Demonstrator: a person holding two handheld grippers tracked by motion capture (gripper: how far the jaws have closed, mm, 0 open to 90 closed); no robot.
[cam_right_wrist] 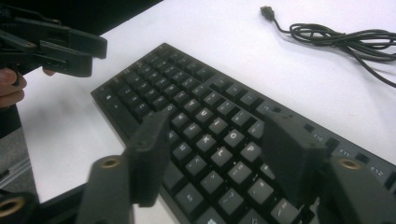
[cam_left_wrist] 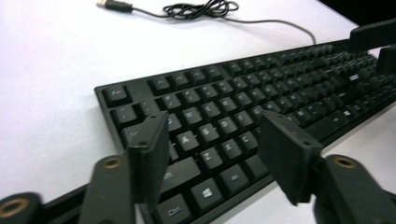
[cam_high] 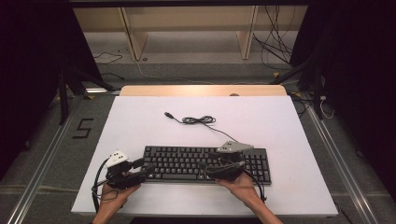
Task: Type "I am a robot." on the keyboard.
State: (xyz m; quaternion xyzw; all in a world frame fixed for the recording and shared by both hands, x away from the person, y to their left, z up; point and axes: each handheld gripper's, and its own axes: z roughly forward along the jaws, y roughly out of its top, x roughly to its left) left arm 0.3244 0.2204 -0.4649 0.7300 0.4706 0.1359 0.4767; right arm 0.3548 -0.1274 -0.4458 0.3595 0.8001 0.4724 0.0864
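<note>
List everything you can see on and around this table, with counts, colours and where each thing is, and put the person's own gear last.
keyboard: one, black, near middle of the table, lying flat
keyboard cable: one, black, loosely coiled behind the keyboard, plug end free on the table
table: one, white top, pale wood edge at the far side
wooden frame: one, pale, on the floor beyond the table
floor cables: several, dark, far right floor
left gripper: one, black, jaws open over the keyboard's left end, holding nothing
right gripper: one, black with a grey plate, jaws open over the keyboard's right half, holding nothing
hands: two, at the near edge
</note>
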